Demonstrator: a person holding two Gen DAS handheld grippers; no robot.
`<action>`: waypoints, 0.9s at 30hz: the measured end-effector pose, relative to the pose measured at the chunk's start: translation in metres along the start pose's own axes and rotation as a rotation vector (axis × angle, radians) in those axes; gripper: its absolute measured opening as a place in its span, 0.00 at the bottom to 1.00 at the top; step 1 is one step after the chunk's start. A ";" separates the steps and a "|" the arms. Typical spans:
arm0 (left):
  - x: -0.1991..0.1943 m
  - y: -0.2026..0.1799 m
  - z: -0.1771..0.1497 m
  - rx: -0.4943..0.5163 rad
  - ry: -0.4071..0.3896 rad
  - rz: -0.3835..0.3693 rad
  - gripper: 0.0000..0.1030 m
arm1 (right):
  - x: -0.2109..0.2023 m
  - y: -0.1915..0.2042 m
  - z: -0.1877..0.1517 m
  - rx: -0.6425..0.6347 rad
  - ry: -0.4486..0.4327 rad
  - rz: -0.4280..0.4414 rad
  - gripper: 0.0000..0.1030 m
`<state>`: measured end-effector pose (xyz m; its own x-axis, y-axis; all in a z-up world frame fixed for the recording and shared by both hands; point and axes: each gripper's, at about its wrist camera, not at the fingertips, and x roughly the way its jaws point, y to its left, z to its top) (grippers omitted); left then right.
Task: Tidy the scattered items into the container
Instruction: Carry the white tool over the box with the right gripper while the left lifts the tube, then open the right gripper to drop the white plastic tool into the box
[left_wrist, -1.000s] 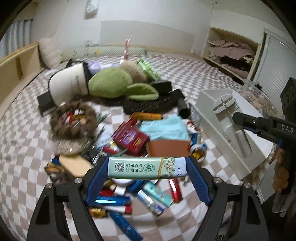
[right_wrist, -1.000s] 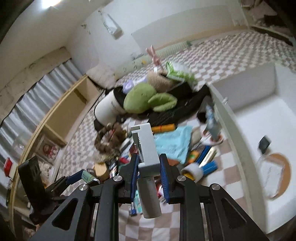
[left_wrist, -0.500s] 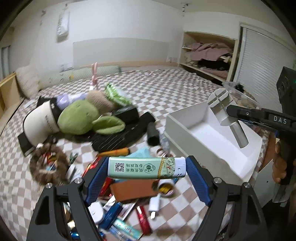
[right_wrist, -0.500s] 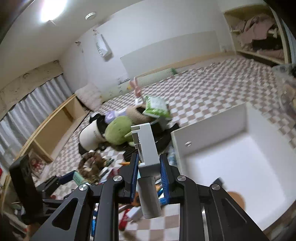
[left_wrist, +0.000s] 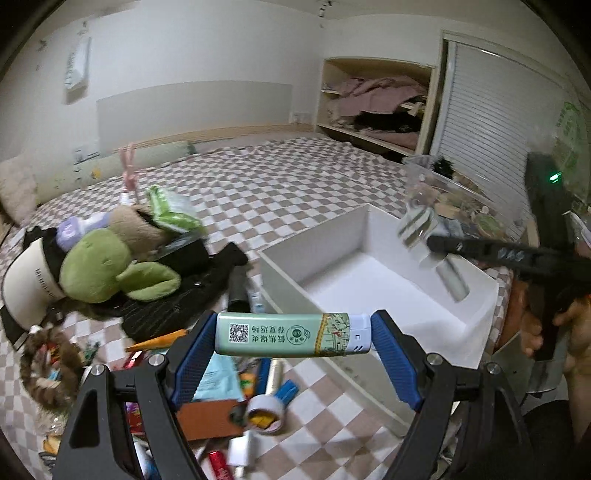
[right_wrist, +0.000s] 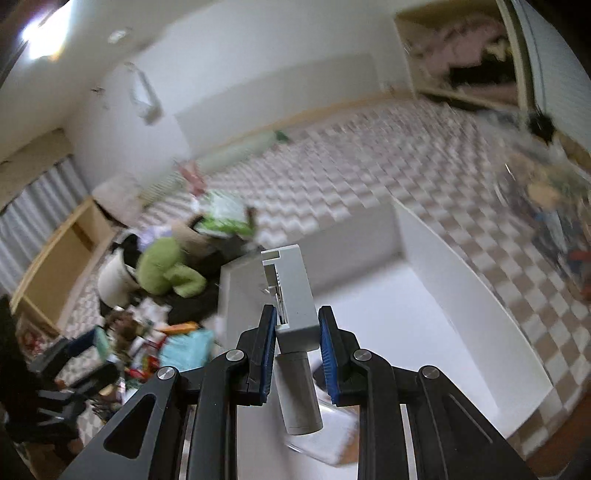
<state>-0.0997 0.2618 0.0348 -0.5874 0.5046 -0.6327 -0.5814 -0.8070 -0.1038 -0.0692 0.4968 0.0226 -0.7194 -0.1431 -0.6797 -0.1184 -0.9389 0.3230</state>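
Note:
My left gripper (left_wrist: 291, 339) is shut on a pale green tube (left_wrist: 273, 334) with a white cap, held crosswise above the clutter on the checked bedspread. The white open container (left_wrist: 369, 280) stands just ahead and to the right of it. My right gripper (right_wrist: 297, 325) is shut on a grey-white handheld device (right_wrist: 291, 291) with a round handle, and hangs over the container's white inside (right_wrist: 424, 325). In the left wrist view the right gripper (left_wrist: 434, 240) shows blurred above the container's far side. A clear flat item (right_wrist: 321, 443) lies in the container below the device.
Small scattered items (left_wrist: 236, 398) lie left of the container, with a green plush (left_wrist: 110, 269), a white cap (left_wrist: 33, 284) and dark clothing (left_wrist: 184, 295) behind them. A clear bin (left_wrist: 454, 192) stands past the container. A hand (left_wrist: 569, 317) holds the right gripper's handle.
Both grippers have swung right, away from the pile and toward the container, each still holding its item. The right gripper has come over the container's inside.

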 end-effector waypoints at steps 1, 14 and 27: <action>0.004 -0.004 0.001 0.005 0.003 -0.006 0.81 | 0.005 -0.003 -0.003 0.001 0.029 -0.004 0.23; 0.048 -0.032 -0.003 0.001 0.055 -0.058 0.81 | 0.055 -0.013 -0.043 -0.084 0.373 -0.001 0.23; 0.057 -0.038 -0.007 0.002 0.076 -0.058 0.81 | 0.070 0.000 -0.056 -0.151 0.481 -0.023 0.24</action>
<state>-0.1067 0.3194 -0.0030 -0.5083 0.5260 -0.6818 -0.6145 -0.7763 -0.1407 -0.0811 0.4690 -0.0622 -0.3170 -0.2163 -0.9234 -0.0045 -0.9733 0.2296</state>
